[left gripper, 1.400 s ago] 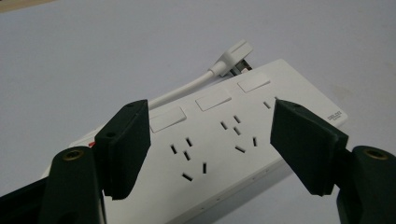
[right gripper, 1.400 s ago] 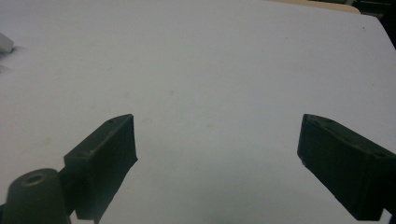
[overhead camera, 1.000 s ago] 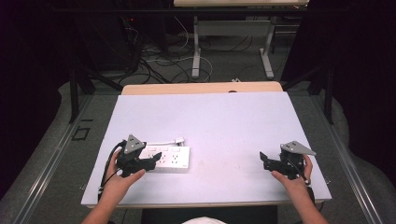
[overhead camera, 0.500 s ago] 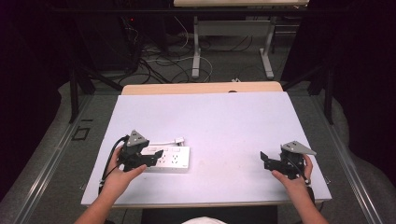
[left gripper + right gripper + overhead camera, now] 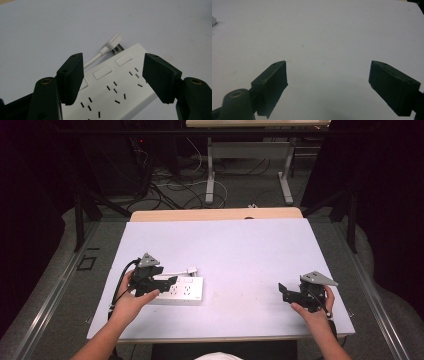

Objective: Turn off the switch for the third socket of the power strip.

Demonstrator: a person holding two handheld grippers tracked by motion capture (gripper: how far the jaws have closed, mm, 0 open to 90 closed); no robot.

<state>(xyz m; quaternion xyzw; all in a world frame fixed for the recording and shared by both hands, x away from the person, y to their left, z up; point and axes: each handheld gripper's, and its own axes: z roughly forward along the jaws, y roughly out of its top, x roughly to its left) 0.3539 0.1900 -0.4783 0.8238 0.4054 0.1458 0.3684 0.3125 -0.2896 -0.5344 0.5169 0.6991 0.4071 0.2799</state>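
A white power strip (image 5: 182, 291) lies flat on the white table (image 5: 235, 250) at the front left. Its white cord ends in a plug (image 5: 114, 41) that rests on the table against the strip's far side. My left gripper (image 5: 170, 281) hovers over the strip's left part, open, its jaws straddling the strip (image 5: 117, 85) without touching it. My right gripper (image 5: 281, 291) is held at the front right of the table, open, with only bare table (image 5: 324, 45) between its jaws.
A wooden strip (image 5: 215, 214) borders the table's far edge. Beyond it the floor holds tangled cables (image 5: 170, 182) and the metal legs of another desk (image 5: 210, 170). A small white edge (image 5: 213, 20) of something shows at the far left of the right gripper view.
My left gripper has slid a little to the right, farther over the power strip. The right gripper has hardly moved.
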